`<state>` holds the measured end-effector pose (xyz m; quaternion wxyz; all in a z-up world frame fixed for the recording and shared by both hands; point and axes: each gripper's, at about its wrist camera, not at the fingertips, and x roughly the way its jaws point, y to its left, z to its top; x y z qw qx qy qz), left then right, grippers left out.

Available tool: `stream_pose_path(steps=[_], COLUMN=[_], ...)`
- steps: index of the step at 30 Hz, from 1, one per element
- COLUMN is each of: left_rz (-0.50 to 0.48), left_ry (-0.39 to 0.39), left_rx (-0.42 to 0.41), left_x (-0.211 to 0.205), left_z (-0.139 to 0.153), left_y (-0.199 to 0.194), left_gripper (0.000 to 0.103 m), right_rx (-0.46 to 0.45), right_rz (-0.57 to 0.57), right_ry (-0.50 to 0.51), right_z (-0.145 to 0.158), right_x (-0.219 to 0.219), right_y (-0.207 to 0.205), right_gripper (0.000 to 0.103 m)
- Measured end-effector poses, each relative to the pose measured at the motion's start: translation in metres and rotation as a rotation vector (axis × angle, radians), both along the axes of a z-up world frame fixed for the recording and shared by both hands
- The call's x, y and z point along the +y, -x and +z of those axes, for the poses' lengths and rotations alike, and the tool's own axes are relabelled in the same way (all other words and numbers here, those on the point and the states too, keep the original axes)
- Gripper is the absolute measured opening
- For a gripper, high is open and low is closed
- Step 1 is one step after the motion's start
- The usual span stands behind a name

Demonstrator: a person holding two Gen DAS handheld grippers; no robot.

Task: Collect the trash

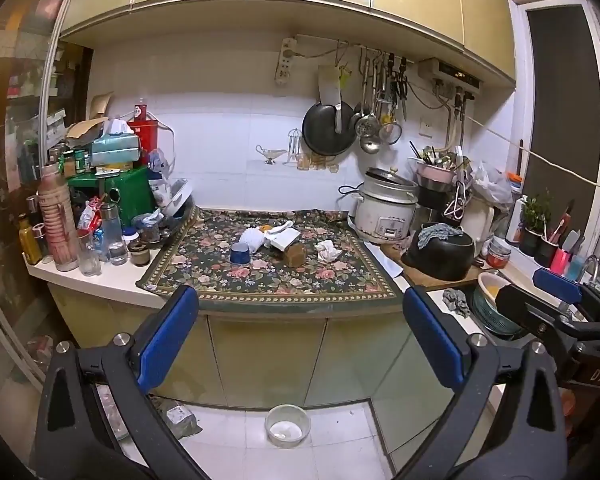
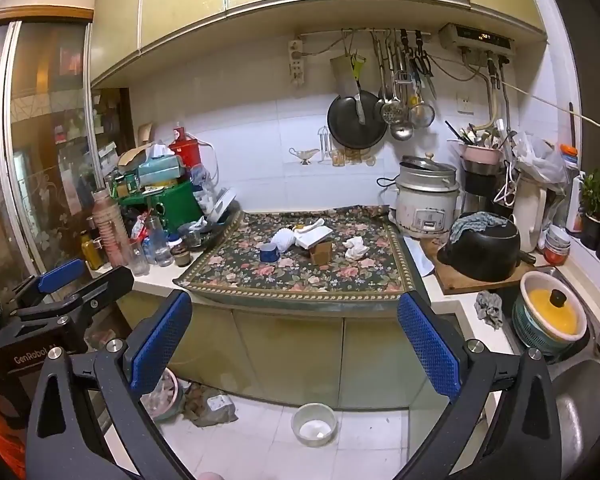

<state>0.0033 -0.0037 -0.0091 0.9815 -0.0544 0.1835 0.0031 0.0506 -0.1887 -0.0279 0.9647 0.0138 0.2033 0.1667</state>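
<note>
The left gripper [image 1: 300,316] is standing with its blue pads [image 1: 168,336] spread wide and nothing between them, and the right gripper [image 2: 296,320] is doing the same, released and empty. Both are hanging out in front of the counter [image 1: 100,280], well short of it and tipped a little downward, with only cabinet doors [image 1: 264,360] and floor tiles showing between the fingers.

Beyond them the trash is lying on the floral cloth [image 1: 268,276] in the middle of the counter: a crumpled tissue [image 1: 328,251] toward the right, a small brown box [image 1: 294,255] just left of it, a white flat packet [image 1: 284,238] touching the box from behind, and a white wad [image 1: 253,239] beside a blue cup [image 1: 240,253]. A bit of orange is peeking out behind the wad; what it is cannot be told. On the floor a clear bowl [image 1: 287,426] is sitting below the cabinets, and a crumpled bag [image 1: 180,420] is lying to its left.

The collecting looks not yet begun; this is the approach. The next move calls for carrying one gripper forward over the cloth and closing on a single scrap. The tissue, lying apart from the rest, looks the easiest first pick. No bin is showing clearly, so where the scraps go is uncertain.
</note>
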Motion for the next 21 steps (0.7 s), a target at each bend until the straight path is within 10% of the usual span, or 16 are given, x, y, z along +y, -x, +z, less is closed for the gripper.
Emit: stream_pose_path(steps=[21], left_rz=[0.012], left_ry=[0.007], left_rx=[0.033], left_x=[0.004], left_z=[-0.013], left_y=[-0.003], left_gripper=[0.103], right_rx=[0.017], right_rz=[-0.001], right_ry=[0.009], right_z=[-0.003], right_x=[0.000], right_y=[-0.002], right_gripper=[0.102])
